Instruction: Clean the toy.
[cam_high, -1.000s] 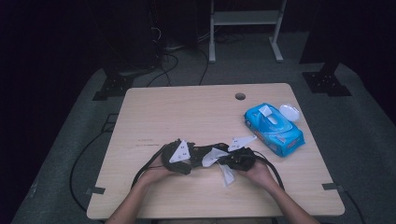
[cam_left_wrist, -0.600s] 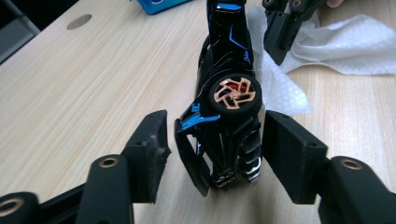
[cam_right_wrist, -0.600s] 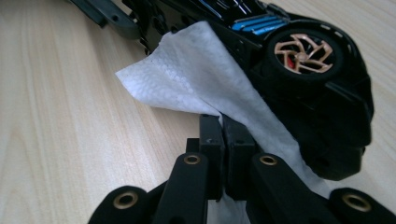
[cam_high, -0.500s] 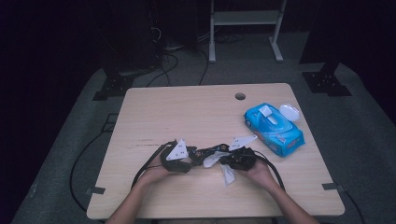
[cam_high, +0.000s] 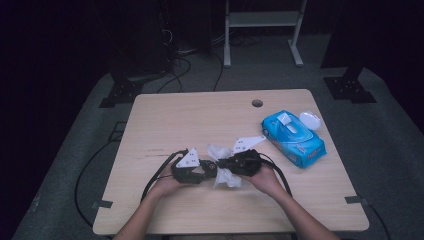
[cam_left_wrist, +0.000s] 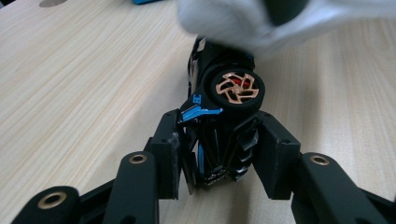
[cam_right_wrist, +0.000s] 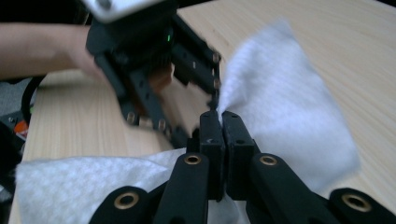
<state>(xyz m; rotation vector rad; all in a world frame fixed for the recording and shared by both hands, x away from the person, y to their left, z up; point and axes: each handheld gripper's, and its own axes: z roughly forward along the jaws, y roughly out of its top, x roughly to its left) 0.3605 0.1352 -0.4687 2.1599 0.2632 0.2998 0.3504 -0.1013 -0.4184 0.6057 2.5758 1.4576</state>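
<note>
A small black toy car (cam_left_wrist: 224, 116) with blue trim and a bronze wheel (cam_left_wrist: 237, 88) sits between the jaws of my left gripper (cam_left_wrist: 223, 158). Those jaws have just been closing, and their pads now press on the car's sides. My right gripper (cam_right_wrist: 222, 126) is shut on a white wipe (cam_right_wrist: 289, 121), which it holds right against the car. The wipe (cam_left_wrist: 224, 18) drapes over the car's far end. In the high view both grippers (cam_high: 206, 170) (cam_high: 222, 166) meet tip to tip near the table's front middle, with the wipe (cam_high: 225, 176) bunched between them.
A blue wipe packet (cam_high: 294, 137) with its white lid (cam_high: 310, 120) flipped open lies at the right of the wooden table (cam_high: 165, 120). A cable hole (cam_high: 257, 103) is near the back edge. Cables trail off the left front edge.
My left gripper's jaws have closed in on the toy car. My right gripper has lifted the wipe a little and brought it up against the car.
</note>
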